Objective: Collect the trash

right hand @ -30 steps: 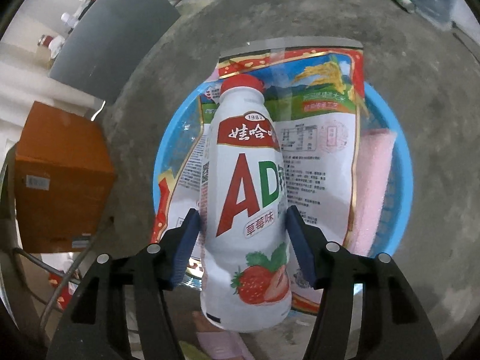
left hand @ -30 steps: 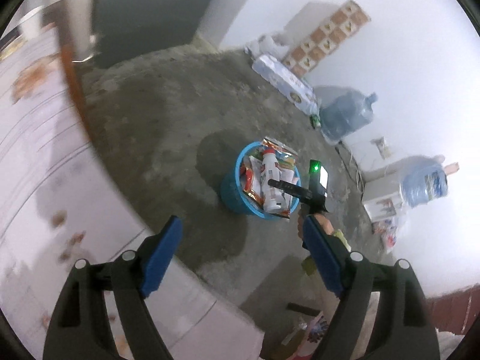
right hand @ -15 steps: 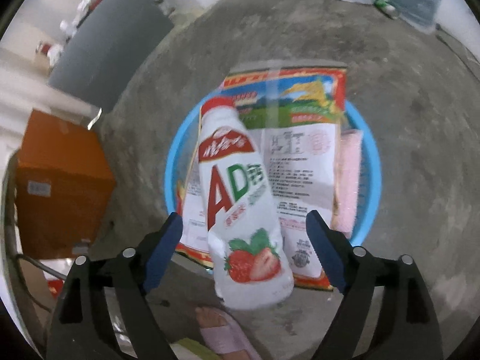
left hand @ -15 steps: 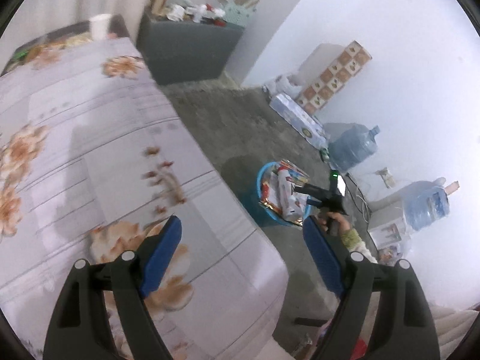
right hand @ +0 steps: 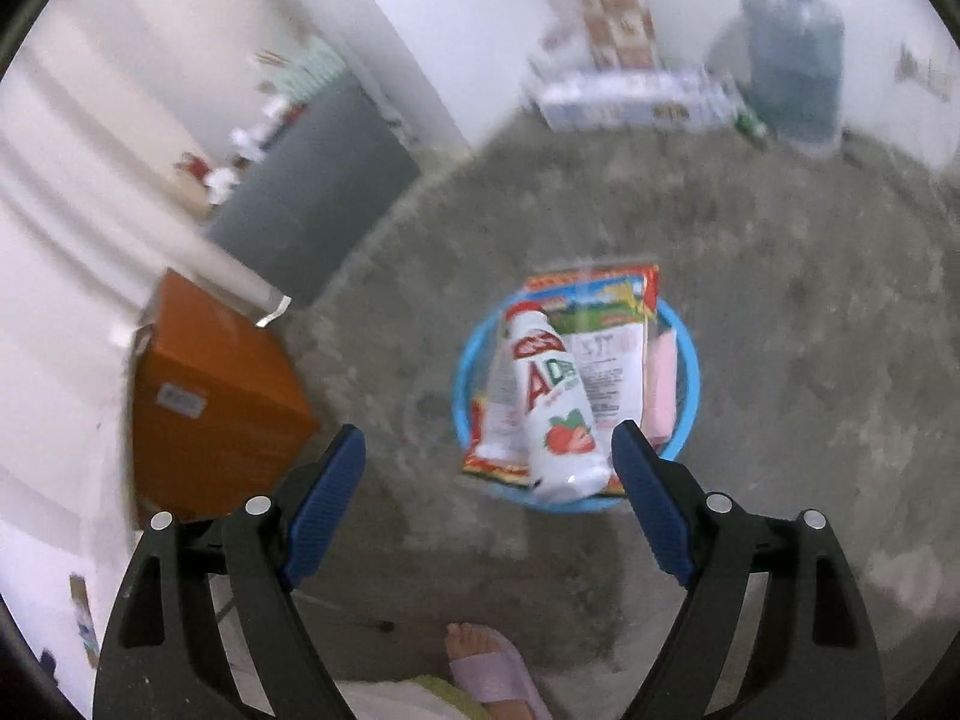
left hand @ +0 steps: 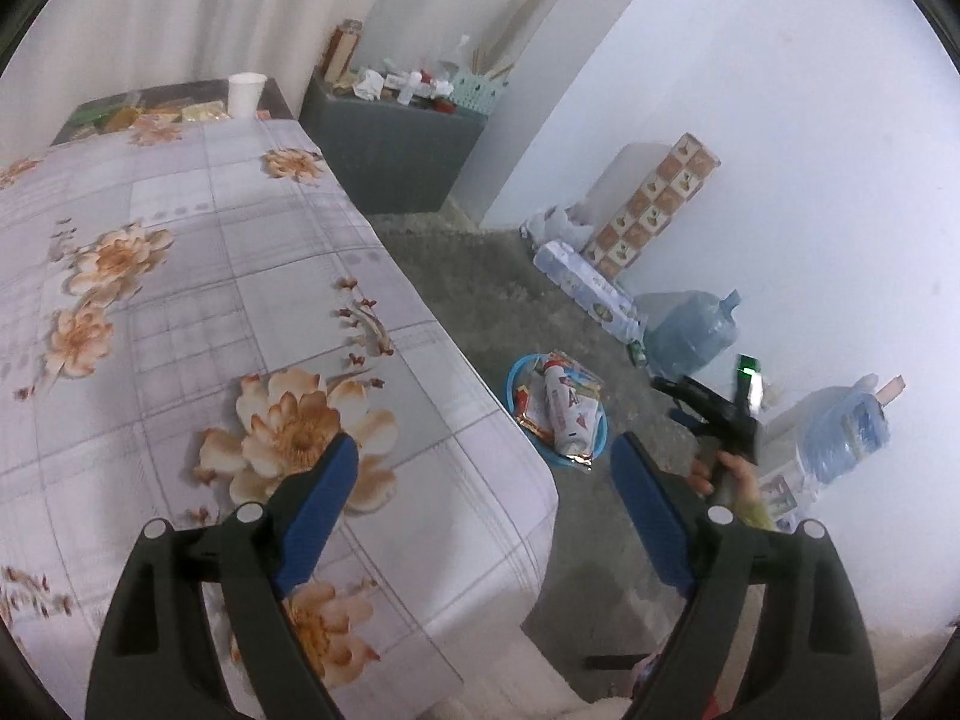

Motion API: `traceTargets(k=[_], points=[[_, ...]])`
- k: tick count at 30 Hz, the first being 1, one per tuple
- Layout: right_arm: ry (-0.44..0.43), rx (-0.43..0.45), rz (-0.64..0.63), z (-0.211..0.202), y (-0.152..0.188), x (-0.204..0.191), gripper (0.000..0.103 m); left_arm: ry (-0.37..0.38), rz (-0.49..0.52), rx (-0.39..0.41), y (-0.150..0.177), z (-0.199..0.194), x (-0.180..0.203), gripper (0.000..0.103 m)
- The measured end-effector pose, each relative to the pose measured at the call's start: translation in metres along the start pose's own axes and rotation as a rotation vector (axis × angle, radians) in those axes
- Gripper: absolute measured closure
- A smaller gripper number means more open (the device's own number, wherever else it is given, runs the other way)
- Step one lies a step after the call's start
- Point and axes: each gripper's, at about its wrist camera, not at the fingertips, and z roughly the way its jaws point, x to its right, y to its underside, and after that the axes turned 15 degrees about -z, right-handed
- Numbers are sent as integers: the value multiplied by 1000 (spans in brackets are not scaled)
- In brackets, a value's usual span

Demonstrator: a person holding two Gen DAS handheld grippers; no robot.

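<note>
A blue basin (right hand: 457, 384) on the concrete floor holds a white strawberry-drink bottle (right hand: 555, 408) lying on a large snack bag (right hand: 606, 324), with a pink packet (right hand: 660, 384) beside them. My right gripper (right hand: 487, 433) hangs open well above the basin with nothing between its fingers. My left gripper (left hand: 485, 444) is over the corner of a flower-patterned table (left hand: 180, 276); its jaws are opening a little wider and hold nothing. The left wrist view also shows the basin (left hand: 515, 381), the bottle (left hand: 564, 414) and the hand (left hand: 735, 474) on the right gripper's handle. Several packets (left hand: 156, 111) and a white cup (left hand: 246, 93) sit at the table's far end.
A grey cabinet (left hand: 390, 162) stands past the table. Two water jugs (left hand: 690, 330) (left hand: 840, 426) and a long pack (left hand: 588, 282) line the white wall. An orange box (right hand: 210, 396) is under the table, left of the basin. A foot in a sandal (right hand: 486, 660) is near me.
My right gripper opened and let go of the bottle, which now lies in the basin, then rose away from it. My left gripper swung from the floor onto the table.
</note>
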Motion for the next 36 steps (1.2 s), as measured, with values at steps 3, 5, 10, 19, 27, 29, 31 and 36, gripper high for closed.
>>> traceTargets(k=[3,5,10,19,27,29,31,36], points=[[9,87,-41,-56,22,-27,17,18,-2,31,14,-12,1,15],[23,155,-80,-100,45,-55,9,15,10,71,24,-21,4,12],[68,270,-203,-165,98,-124,8,-36,93,180,44,-37,18,6],[105,376,-346,-209,119,-188,8,-198,27,304,46,-49,27,6],[222,406,-348,-227,135,-192,8,-326,102,335,71,-37,55,5],[282,376,-342,-223,139,-185,8,-367,100,293,76,-25,59,5],[331,327,-340,-217,143,-177,8,-398,82,269,80,-16,57,5],[421,269,-350,-206,151,-165,8,-482,33,230,90,1,52,5]])
